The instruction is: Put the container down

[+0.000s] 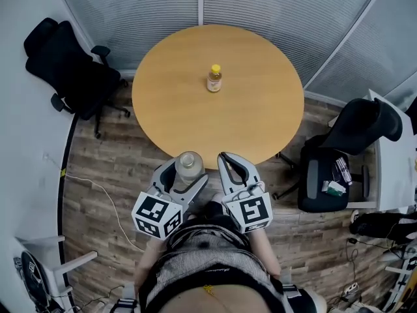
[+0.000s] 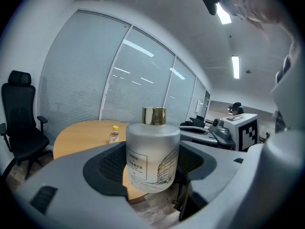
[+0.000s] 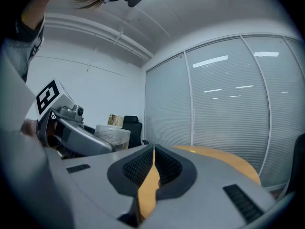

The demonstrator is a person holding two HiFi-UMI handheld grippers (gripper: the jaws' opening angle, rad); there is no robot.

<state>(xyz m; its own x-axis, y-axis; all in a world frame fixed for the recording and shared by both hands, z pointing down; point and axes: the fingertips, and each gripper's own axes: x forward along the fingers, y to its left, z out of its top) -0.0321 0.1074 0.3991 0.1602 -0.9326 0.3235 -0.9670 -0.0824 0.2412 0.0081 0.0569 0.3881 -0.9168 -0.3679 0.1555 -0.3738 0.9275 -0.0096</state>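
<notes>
At the round table's (image 1: 260, 109) near edge, left gripper (image 1: 187, 177) clamps the upright frosted container (image 2: 152, 151); right gripper (image 3: 153, 168) sits closed, empty.

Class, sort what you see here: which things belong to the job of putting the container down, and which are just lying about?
Belongs to the job:
frosted container, gripped by the left gripper
round table, the likely landing spot

Just lying about:
small yellow-capped bottle, standing on the table
black office chair
right gripper, shut and empty
</notes>
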